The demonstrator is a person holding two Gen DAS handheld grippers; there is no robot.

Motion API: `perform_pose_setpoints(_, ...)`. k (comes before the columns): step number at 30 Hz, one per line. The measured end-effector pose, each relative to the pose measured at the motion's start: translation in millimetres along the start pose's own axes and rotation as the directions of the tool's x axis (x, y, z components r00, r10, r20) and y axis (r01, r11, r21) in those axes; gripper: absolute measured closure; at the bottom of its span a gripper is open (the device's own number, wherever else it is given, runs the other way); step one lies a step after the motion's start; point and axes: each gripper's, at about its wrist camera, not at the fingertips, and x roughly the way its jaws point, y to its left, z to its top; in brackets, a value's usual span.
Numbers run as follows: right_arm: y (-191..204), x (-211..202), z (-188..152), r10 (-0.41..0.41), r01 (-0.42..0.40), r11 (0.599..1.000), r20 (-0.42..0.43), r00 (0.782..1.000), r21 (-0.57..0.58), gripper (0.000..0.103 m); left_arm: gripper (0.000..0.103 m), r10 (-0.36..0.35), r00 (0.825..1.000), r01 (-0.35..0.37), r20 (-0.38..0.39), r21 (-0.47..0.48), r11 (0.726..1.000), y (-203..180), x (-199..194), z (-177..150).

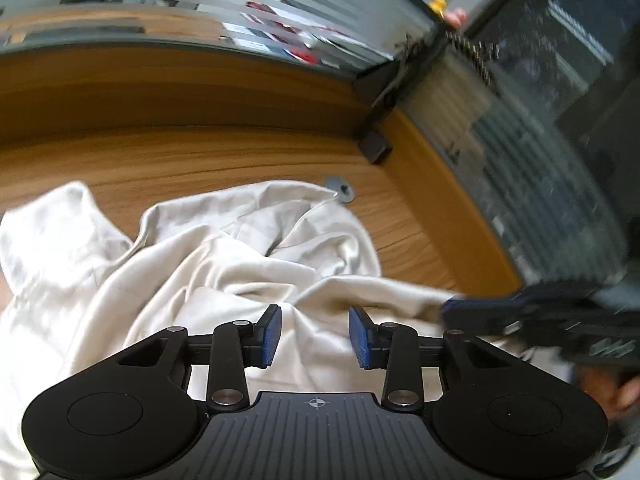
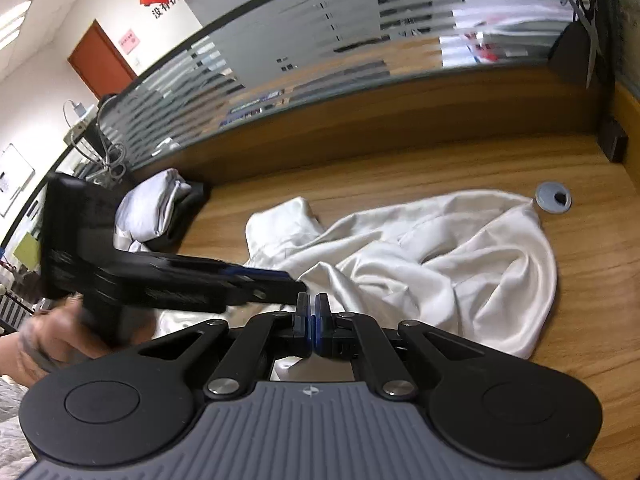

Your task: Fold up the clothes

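Wood-grain tabletop [image 2: 500,160], walled at the back by striped frosted-glass partitions [image 2: 320,52], with a grey cable grommet [image 2: 553,197] near the far corner and a small pile of folded pale cloth [image 2: 154,208] at the left end; office beyond, red door and flag on a white wall. Cream garment [image 2: 420,264] heaped in loose rumples at mid-tabletop, nowhere near flat. Left tool [image 1: 315,334] spread, hovering over the cloth with nothing between its blue pads. Right tool [image 2: 312,326] pressed together; whether a fold is pinched, cannot tell. Likely the early straightening step: next calls for finding a hem or shoulder edge, gripping at two points and drawing the fabric out flat before any fold.
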Motion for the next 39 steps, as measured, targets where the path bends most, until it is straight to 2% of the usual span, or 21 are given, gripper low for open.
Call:
perform_pose_setpoints(4, 3, 11, -11, 0.017, -0.017, 0.999, -0.005, 1.000, 0.034, 0.101, 0.064, -0.076, 0.996, 0.071, -0.047, -0.100, 0.992, 12, -10, -6)
perform_pose_setpoints(7, 9, 20, -17, 0.045, -0.045, 0.998, -0.001, 0.999, 0.050, 0.101, 0.064, -0.107, 0.991, 0.093, -0.084, -0.156, 0.983, 18, -8, -12)
perform_pose_setpoints(10, 18, 23, -19, 0.063, -0.063, 0.997, 0.007, 0.998, 0.036, 0.101, 0.064, -0.109, 0.988, 0.081, -0.111, -0.233, 0.969, 28, 1, -18)
perform_pose_setpoints(14, 29, 21, -20, 0.078, -0.078, 0.997, 0.025, 0.997, 0.015, 0.101, 0.059, -0.174, 0.976, 0.121, -0.131, -0.341, 0.932, 38, 9, -25)
perform_pose_setpoints(18, 34, 19, -21, 0.073, -0.073, 0.997, 0.036, 0.997, 0.005, 0.101, 0.062, -0.200, 0.970, 0.128, -0.141, -0.407, 0.904, 43, 16, -28)
perform_pose_setpoints(19, 35, 19, -22, 0.073, -0.074, 0.997, 0.038, 0.997, 0.007, 0.101, 0.066, -0.200, 0.970, 0.130, -0.134, -0.408, 0.903, 43, 15, -29)
perform_pose_setpoints(20, 35, 18, -23, 0.071, -0.071, 0.997, 0.038, 0.997, 0.005, 0.101, 0.085, -0.201, 0.971, 0.133, -0.128, -0.409, 0.903, 42, 15, -29)
perform_pose_setpoints(21, 35, 18, -23, 0.068, -0.069, 0.998, 0.037, 0.997, 0.004, 0.101, 0.098, -0.201, 0.972, 0.135, -0.121, -0.410, 0.902, 42, 15, -29)
perform_pose_setpoints(22, 35, 18, -24, 0.063, -0.063, 0.998, 0.034, 0.997, -0.001, 0.101, 0.099, -0.201, 0.973, 0.137, -0.114, -0.411, 0.901, 42, 15, -29)
perform_pose_setpoints(26, 33, 20, -28, 0.025, -0.025, 1.000, 0.006, 1.000, -0.018, 0.097, 0.099, -0.091, 0.991, 0.055, -0.099, -0.318, 0.947, 35, 8, -26)
perform_pose_setpoints(30, 17, 26, -33, -0.022, 0.022, 1.000, -0.041, 0.999, 0.019, 0.091, 0.099, 0.001, 0.992, -0.030, -0.124, -0.232, 0.972, 36, 8, -27)
perform_pose_setpoints(31, 13, 28, -34, -0.035, 0.037, 0.999, -0.054, 0.998, 0.029, 0.085, 0.099, 0.016, 0.991, -0.045, -0.133, -0.215, 0.976, 36, 9, -28)
perform_pose_setpoints(34, 0, 34, -39, -0.084, 0.089, 0.995, -0.093, 0.992, 0.049, 0.085, 0.099, 0.010, 0.989, -0.039, -0.149, -0.193, 0.980, 40, 9, -33)
perform_pose_setpoints(35, -1, 34, -39, -0.078, 0.084, 0.995, -0.098, 0.992, 0.054, 0.085, 0.099, 0.010, 0.989, -0.038, -0.149, -0.188, 0.981, 40, 8, -34)
perform_pose_setpoints(37, 1, 34, -39, -0.015, 0.022, 0.997, -0.097, 0.995, 0.072, 0.085, 0.099, 0.010, 0.989, -0.036, -0.147, -0.176, 0.984, 39, 6, -35)
perform_pose_setpoints(39, 5, 37, -37, 0.050, -0.041, 0.996, -0.110, 0.993, 0.081, 0.091, 0.099, 0.007, 0.990, -0.030, -0.144, -0.162, 0.986, 37, 5, -35)
